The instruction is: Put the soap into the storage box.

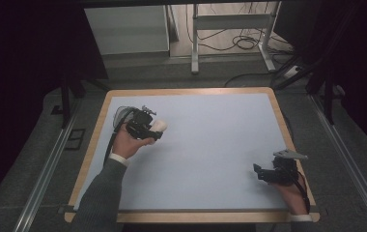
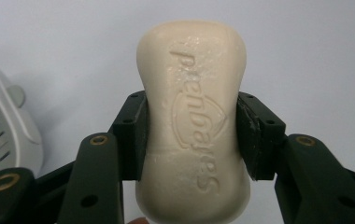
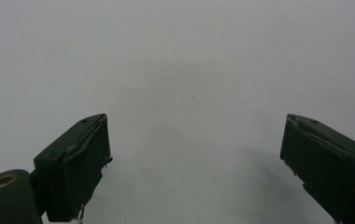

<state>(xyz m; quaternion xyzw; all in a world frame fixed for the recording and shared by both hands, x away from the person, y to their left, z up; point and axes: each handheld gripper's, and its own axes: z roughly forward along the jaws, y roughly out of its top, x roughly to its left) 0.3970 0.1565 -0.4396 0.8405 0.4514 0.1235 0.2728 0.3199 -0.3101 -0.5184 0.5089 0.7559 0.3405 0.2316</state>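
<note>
Jaws of the left gripper (image 2: 192,140) clamp the cream soap bar (image 2: 193,121) at its waist, lifted over the table's (image 1: 210,145) left side; squeeze gently, since soap slips; the right gripper (image 3: 194,154) rests wide open, empty.

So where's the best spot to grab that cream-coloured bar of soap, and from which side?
Around the narrow waist of the cream-coloured bar of soap, coming in from one end along its length. The bar pinches inward there, so the left gripper has its fingers pressing on the two long edges.
</note>
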